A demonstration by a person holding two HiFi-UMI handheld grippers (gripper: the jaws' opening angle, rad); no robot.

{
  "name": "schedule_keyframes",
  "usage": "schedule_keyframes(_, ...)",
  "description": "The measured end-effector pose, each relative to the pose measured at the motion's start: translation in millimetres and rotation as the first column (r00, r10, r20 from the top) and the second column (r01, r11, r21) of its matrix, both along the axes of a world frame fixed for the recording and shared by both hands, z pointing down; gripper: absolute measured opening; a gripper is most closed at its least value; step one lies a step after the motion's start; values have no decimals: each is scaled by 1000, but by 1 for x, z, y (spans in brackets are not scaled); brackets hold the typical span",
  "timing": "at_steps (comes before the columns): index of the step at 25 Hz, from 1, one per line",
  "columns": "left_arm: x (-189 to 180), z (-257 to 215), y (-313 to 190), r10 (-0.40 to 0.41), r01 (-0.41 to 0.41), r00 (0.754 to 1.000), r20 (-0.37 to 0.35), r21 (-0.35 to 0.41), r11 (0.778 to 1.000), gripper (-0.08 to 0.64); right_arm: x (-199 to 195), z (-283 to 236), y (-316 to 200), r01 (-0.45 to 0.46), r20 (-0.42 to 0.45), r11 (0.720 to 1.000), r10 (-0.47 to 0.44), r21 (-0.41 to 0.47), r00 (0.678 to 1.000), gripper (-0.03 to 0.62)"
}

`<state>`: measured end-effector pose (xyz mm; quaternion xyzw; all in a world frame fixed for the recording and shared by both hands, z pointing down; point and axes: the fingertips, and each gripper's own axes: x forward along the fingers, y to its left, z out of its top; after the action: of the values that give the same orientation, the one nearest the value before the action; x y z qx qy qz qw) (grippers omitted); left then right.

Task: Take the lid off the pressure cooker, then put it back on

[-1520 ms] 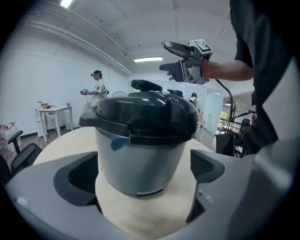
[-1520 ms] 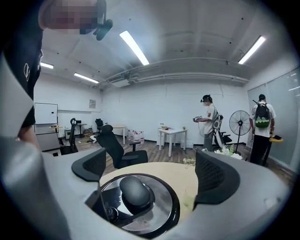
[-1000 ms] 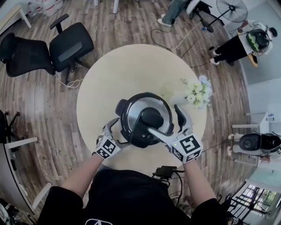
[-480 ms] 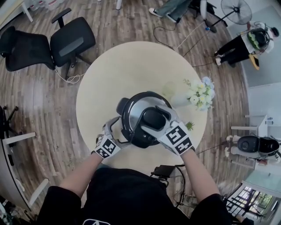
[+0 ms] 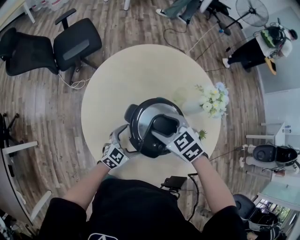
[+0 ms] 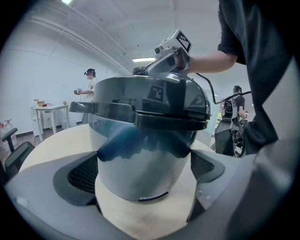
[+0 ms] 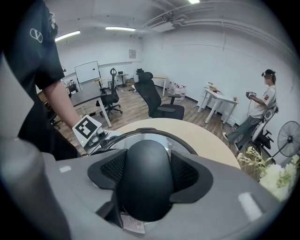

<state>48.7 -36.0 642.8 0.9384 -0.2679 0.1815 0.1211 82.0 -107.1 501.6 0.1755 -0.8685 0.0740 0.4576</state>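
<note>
A black and steel pressure cooker (image 5: 140, 140) stands near the front edge of the round beige table (image 5: 131, 75), its lid (image 5: 143, 115) on. My right gripper (image 5: 167, 127) reaches down over the lid. Its jaws have just been closing, and the pads (image 7: 187, 173) now press both sides of the lid's black handle (image 7: 143, 180). My left gripper (image 5: 129, 142) sits low at the cooker's left side. In the left gripper view its pads (image 6: 82, 176) lie against the steel body (image 6: 145, 159) on both sides.
A bunch of white and yellow flowers (image 5: 212, 101) lies on the table right of the cooker. Two black office chairs (image 5: 75, 44) stand on the wooden floor at the upper left. A person (image 5: 260, 44) and a fan (image 5: 247, 9) are at the upper right.
My right gripper came down from the cooker's right side onto the lid and its jaws closed round the black handle. The left gripper and the cooker stayed put.
</note>
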Motion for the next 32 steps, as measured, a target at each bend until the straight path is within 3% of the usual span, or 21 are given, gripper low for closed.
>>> schedule_keyframes(23,2,4,-1,-9,9,1000,7,-9,1000,591,1,6,-9,-168,-64,986,166,-24,984,322)
schedule_keyframes(32,2,4,1,-9,9,1000,6,-7,1000,591,5,6,-16,-368,-65,929,366,-28,929,324)
